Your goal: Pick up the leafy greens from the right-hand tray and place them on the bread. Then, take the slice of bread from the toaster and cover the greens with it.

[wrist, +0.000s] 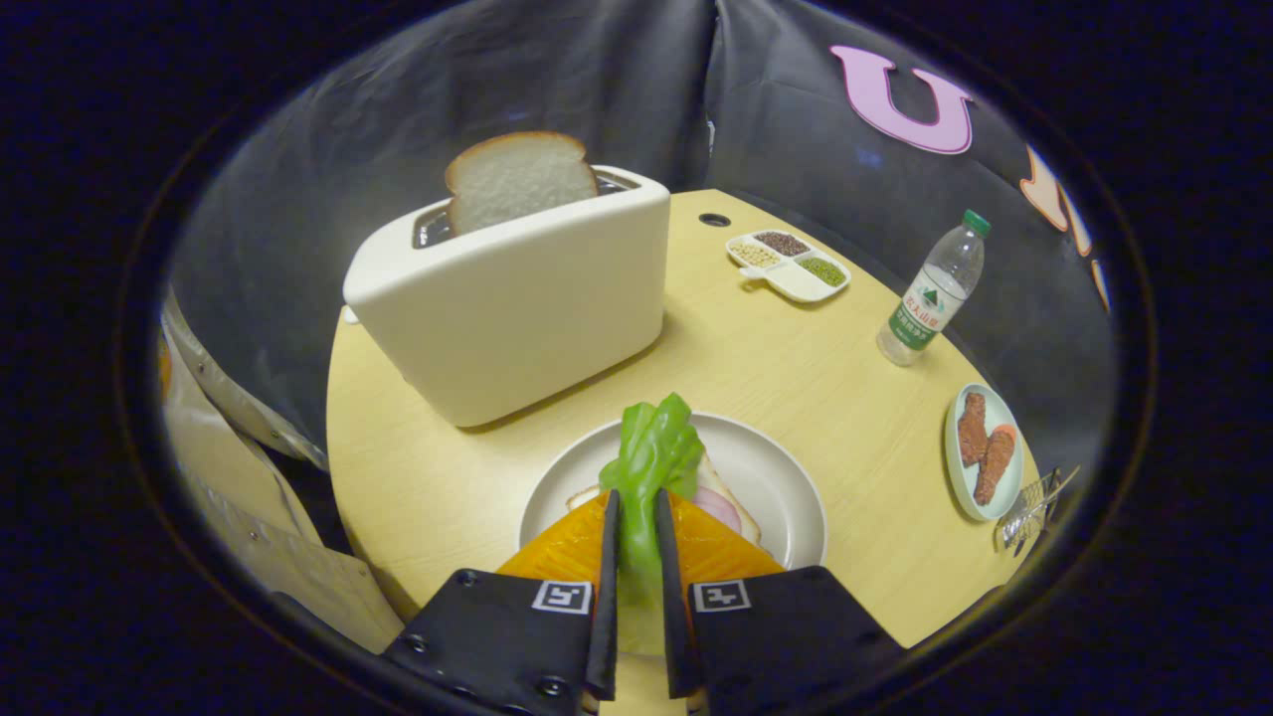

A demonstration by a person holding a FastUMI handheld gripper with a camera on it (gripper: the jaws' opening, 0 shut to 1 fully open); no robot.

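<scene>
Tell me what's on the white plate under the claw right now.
A bread slice with a pink ham-like layer lies on the plate. The claw, shut on the leafy greens, covers the rest.

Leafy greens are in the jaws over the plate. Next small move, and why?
Probably lower a little and open. The gripper is shut on the leafy greens, which hang above the bread on the white plate, so they look lined up for release. The toaster slice comes after.
</scene>
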